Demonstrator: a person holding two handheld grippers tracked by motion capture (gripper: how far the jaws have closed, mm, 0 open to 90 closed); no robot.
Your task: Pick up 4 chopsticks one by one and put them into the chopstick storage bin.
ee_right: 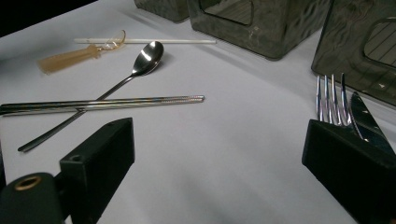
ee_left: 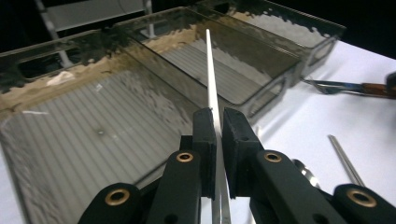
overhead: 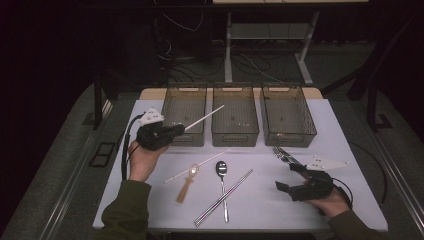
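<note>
My left tongs (overhead: 172, 131) are squeezed tight on a white stick (overhead: 204, 118). In the left gripper view the stick (ee_left: 211, 77) runs up between my two black jaws and pokes out past them. The stick is up in the air, and its far end hangs over the left bin (overhead: 184, 114) and reaches toward the middle bin (overhead: 235, 115). My left hand (overhead: 142, 159) is just in front of the left bin. My right tongs (overhead: 291, 176) are wide apart with nothing held between them. They rest low at the table (overhead: 330, 135), in front of the right bin (overhead: 288, 114). A fork (ee_right: 329, 101) and a knife (ee_right: 367, 120) lie side by side next to one jaw, between my right tongs and the right bin. More things lie on the table in front of the middle bin. There is a shiny spoon (overhead: 222, 185), and a pair of metal chopsticks (overhead: 224, 197) lies across its handle. Another white stick (overhead: 197, 165) lies nearer the left bin, and a small see-through spoon with a tan handle (overhead: 187, 184) lies across it. All three bins stand in a row at the far side of the table, close together.
</note>
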